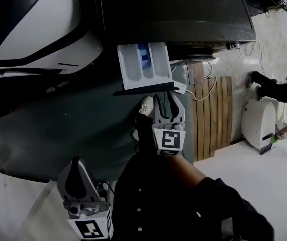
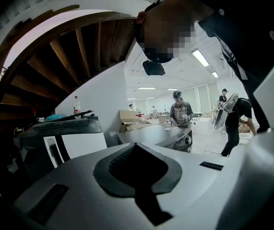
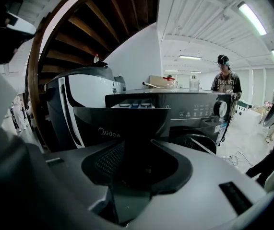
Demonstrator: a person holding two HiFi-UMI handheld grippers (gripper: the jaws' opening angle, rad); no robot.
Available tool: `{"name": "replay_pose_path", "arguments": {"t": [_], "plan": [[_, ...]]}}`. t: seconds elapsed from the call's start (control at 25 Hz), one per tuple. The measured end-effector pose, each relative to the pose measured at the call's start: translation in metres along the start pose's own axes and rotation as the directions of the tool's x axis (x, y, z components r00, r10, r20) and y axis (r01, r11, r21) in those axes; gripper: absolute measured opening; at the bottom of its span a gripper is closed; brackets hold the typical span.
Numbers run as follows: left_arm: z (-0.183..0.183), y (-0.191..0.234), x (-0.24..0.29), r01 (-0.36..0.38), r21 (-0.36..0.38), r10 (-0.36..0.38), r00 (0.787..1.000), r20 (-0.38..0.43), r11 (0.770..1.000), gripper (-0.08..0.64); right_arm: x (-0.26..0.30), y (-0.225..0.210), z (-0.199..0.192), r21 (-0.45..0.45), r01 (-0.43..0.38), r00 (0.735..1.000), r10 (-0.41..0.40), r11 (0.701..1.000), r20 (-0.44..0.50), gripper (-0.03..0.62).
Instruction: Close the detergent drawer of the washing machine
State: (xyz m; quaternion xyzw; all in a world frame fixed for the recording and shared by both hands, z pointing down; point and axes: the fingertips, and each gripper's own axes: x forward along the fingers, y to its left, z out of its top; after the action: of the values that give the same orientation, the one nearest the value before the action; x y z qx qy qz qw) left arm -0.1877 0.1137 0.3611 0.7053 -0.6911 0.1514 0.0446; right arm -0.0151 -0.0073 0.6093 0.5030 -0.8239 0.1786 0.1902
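Left gripper [image 1: 76, 167]: jaws together, empty, held low | right gripper [image 1: 164, 99]: jaws wide, empty, near detergent drawer [image 1: 144, 64] front | risk: off-centre push skews, jams drawer.

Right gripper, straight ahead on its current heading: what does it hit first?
Most likely the pulled-out detergent drawer, whose dark front panel sits dead ahead of the right gripper in the right gripper view. Nothing shows between them, but depth is unclear.

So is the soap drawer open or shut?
Open. The drawer sticks out from the washing machine, and you can see down inside it.
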Motion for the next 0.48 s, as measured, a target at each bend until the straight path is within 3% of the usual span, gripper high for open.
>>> {"name": "replay_pose_path", "arguments": {"t": [0.24,0.48], "plan": [[0.002,0.0,0.013,0.013,-0.005,-0.013,1.0,-0.005,1.0,0.014,0.005,-0.008,0.0,0.034,0.088,0.995,-0.086,0.996,-0.048,0.176],[0.002,0.001,0.022,0.005,-0.019,-0.005,1.0,-0.013,1.0,0.014,0.009,-0.008,0.002,0.059,0.098,0.993,-0.094,0.993,-0.069,0.179]]}}
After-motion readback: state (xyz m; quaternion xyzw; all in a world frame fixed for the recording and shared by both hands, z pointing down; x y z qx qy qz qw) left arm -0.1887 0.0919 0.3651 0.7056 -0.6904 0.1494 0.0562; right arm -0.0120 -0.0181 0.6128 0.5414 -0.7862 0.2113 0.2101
